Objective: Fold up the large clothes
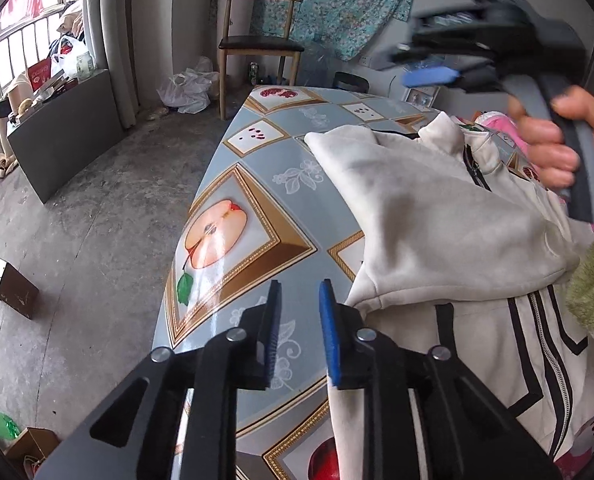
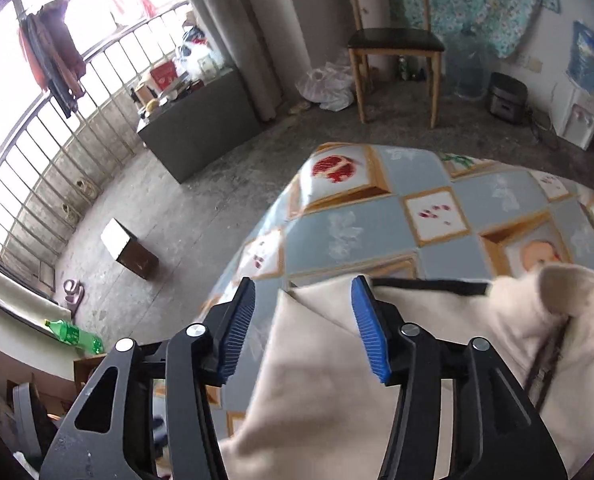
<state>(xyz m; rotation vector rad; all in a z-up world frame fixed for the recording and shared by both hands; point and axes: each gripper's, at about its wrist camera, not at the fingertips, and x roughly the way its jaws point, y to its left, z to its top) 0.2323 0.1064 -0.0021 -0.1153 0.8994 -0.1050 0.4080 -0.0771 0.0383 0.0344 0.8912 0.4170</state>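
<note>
Left claw (image 1: 299,312) hangs unclenched over the glossy fruit-print tabletop (image 1: 257,184), ribbed blue pads parted, nothing between them, just beside the hem of the cream fleece jacket (image 1: 425,216). That jacket lies folded on the tabletop, soft and matte, black stripes and a zipper showing. Right claw (image 2: 303,312) hovers above the jacket, released, jaws wide, gripping nothing.

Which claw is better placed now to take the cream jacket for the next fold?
Probably the left claw: it sits low beside the cream jacket near its folded edge, jaws open and empty. The right claw is lifted above the table.
</note>
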